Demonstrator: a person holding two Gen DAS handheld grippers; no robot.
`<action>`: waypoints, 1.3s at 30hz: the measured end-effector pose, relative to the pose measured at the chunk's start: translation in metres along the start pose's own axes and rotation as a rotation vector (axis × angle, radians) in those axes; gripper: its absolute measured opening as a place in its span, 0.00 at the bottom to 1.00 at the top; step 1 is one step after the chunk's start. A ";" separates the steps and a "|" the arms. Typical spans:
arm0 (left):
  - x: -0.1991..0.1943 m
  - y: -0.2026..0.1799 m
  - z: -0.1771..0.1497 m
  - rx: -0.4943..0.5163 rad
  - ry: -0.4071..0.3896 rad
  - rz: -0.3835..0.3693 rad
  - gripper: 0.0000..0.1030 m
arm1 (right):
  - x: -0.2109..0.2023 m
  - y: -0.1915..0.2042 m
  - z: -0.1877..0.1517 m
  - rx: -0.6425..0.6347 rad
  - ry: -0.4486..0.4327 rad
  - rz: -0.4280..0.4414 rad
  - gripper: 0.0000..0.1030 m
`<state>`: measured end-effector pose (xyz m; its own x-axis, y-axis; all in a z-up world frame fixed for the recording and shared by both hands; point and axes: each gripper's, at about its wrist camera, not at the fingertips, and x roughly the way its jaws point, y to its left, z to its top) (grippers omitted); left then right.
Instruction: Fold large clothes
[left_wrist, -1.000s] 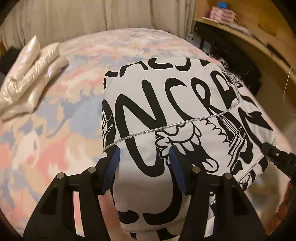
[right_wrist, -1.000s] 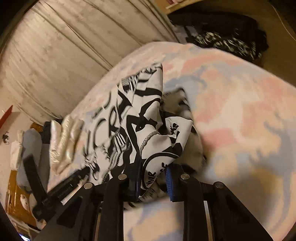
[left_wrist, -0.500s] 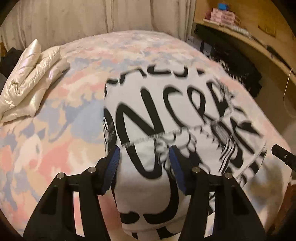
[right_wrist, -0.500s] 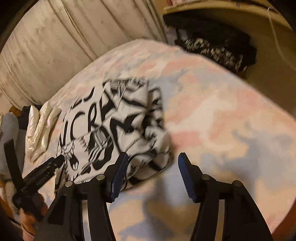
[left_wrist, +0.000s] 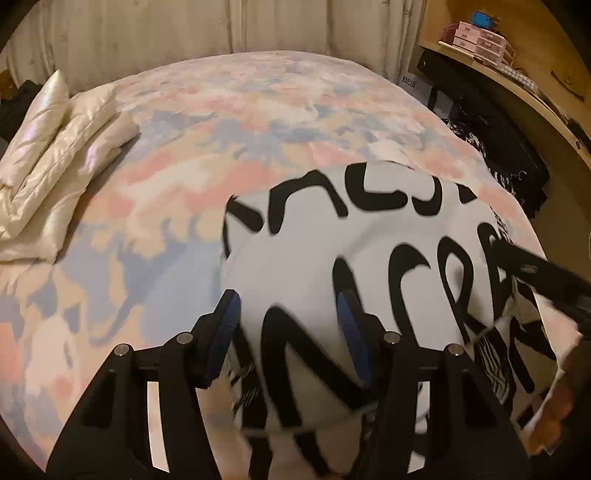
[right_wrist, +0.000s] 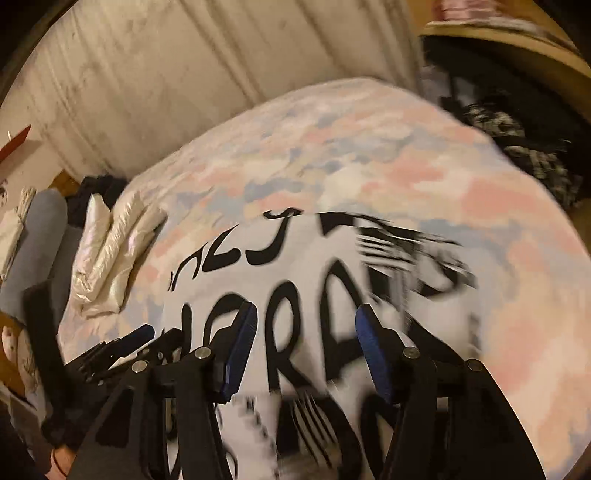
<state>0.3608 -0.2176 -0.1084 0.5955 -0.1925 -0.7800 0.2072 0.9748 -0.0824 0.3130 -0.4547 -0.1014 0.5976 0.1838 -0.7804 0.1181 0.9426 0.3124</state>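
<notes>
A: What does the garment look like?

B: A white printed garment (left_wrist: 317, 251) covered in large black lettering and line drawings, lying on the bed's pastel bedspread (left_wrist: 229, 122), which is blotched pink, blue and cream. It lies spread directly ahead of and beneath both tongs. Its near part is motion-blurred in both views.

A: And the tongs?

B: The left gripper (left_wrist: 288, 332) has its blue-padded fingers spread wide, with the cloth showing between them but nothing pinched. The right gripper (right_wrist: 306, 347) is likewise parted, poised over the lettering, gripping nothing. In the left wrist view the right tool reaches in as a dark bar from the right edge, over the garment's right side.

A: What else is around?

B: A folded cream quilted jacket (left_wrist: 55, 155) lies well off to the left of the left gripper, on the bedspread's far-left side. Pale curtains (left_wrist: 207, 33) hang beyond the bed. To the far right sits a wooden shelf (left_wrist: 517, 85) with small pink drawers (left_wrist: 478, 37), and below it a heap of dark clothes (left_wrist: 506, 147). Nothing lies between either tool and the garment.

A: Any readable writing?

B: Big black letters, roughly "NCR" ahead of the left gripper; the full word cannot be made out.
</notes>
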 end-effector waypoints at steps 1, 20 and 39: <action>0.005 -0.001 0.002 0.008 -0.003 0.011 0.53 | 0.014 0.001 0.005 -0.009 0.018 -0.015 0.55; 0.047 -0.001 0.000 -0.008 0.013 0.037 0.80 | 0.062 -0.060 -0.001 0.028 0.051 -0.189 0.41; -0.028 -0.010 -0.073 -0.081 0.160 -0.084 0.80 | -0.050 0.013 -0.094 -0.206 0.097 -0.096 0.56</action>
<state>0.2857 -0.2143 -0.1310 0.4462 -0.2594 -0.8565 0.1838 0.9632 -0.1960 0.2099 -0.4250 -0.1097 0.5114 0.1073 -0.8526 0.0004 0.9921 0.1252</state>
